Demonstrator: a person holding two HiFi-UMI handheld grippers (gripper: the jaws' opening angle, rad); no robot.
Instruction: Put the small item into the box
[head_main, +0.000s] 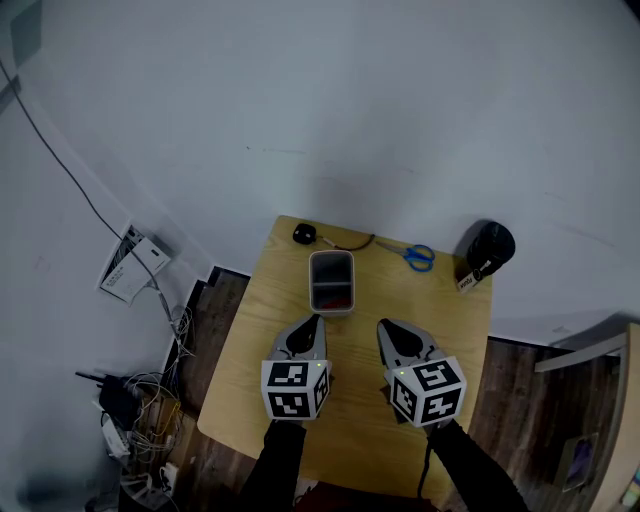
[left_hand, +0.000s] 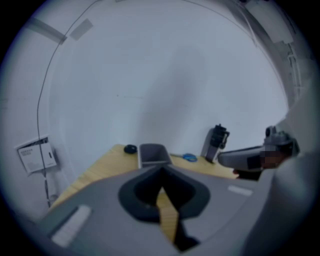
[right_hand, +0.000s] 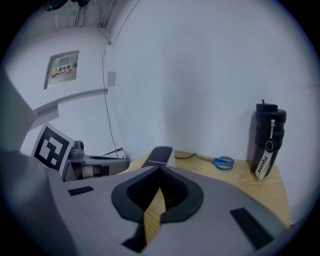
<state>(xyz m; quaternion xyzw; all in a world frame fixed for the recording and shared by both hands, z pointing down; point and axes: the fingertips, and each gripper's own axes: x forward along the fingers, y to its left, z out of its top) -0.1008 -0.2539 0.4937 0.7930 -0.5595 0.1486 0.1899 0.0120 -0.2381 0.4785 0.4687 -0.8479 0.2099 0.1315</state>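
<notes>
A grey open box (head_main: 331, 268) stands on the wooden table (head_main: 350, 430), just ahead of both grippers; something red (head_main: 342, 298) lies inside it. A small black round item (head_main: 304, 235) sits at the table's far edge, left of the box; the left gripper view shows the item (left_hand: 130, 148) beside the box (left_hand: 152, 154). My left gripper (head_main: 312, 323) and right gripper (head_main: 386, 328) hover side by side short of the box, both shut with nothing between the jaws. The box (right_hand: 161, 155) lies straight ahead of the right gripper (right_hand: 160, 170), and the left gripper (left_hand: 161, 172) points at it too.
Blue scissors (head_main: 418, 256) lie right of the box, with a thin cable running toward the black item. A black bottle (head_main: 487, 248) with a white tag stands at the far right corner. A white wall rises behind the table; cables and devices (head_main: 140, 410) clutter the floor at the left.
</notes>
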